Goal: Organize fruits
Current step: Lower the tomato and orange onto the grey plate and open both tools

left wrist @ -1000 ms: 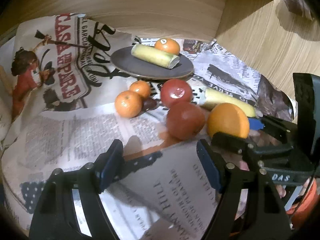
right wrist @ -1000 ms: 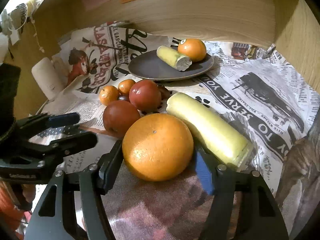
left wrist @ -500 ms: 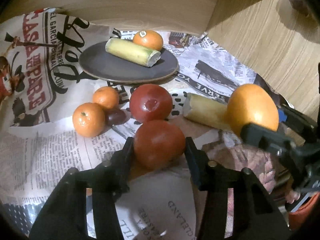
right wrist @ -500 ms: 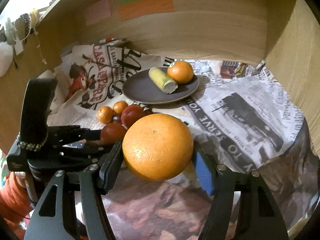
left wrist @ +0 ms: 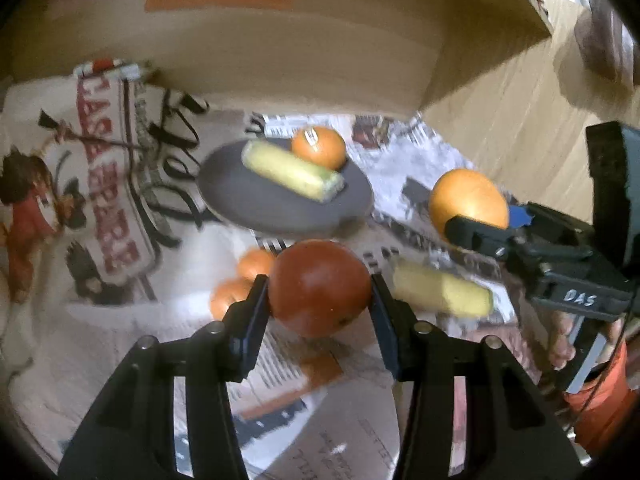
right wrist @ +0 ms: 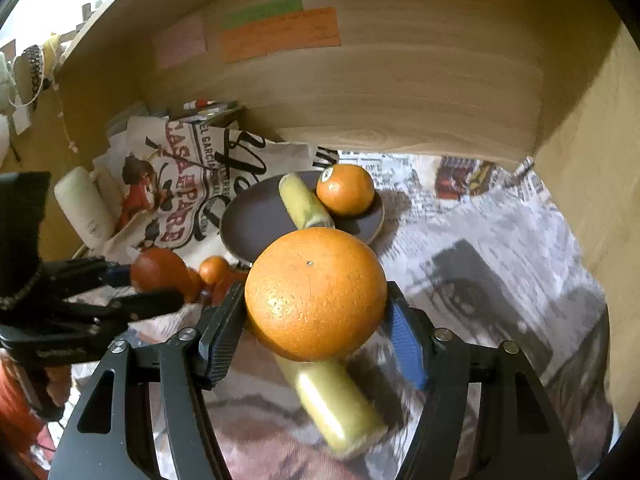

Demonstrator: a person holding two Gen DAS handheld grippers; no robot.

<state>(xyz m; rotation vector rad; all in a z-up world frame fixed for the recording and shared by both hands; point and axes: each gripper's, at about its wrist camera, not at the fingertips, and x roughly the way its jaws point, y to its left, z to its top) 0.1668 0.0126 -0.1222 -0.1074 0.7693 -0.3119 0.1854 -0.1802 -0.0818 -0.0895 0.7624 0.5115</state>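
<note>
My left gripper (left wrist: 318, 292) is shut on a red apple (left wrist: 319, 288) and holds it above the newspaper. My right gripper (right wrist: 316, 320) is shut on a large orange (right wrist: 316, 294), also lifted; it shows at the right of the left wrist view (left wrist: 468, 198). A dark plate (left wrist: 280, 204) behind holds a yellow banana piece (left wrist: 294, 170) and an orange with a sticker (left wrist: 319, 147). A second banana piece (left wrist: 440, 292) lies on the paper below the right gripper. Two small mandarins (left wrist: 256, 264) lie left of the apple.
Newspaper (left wrist: 100, 200) covers the surface inside a wooden alcove with a back wall (right wrist: 380, 92) and a right wall (right wrist: 592, 184). A white bottle (right wrist: 84, 208) lies at the far left. Coloured sticky notes (right wrist: 280, 34) hang on the back wall.
My left gripper closed on the red apple and lifted it off the paper. My right gripper rose with the large orange and moved toward the plate.
</note>
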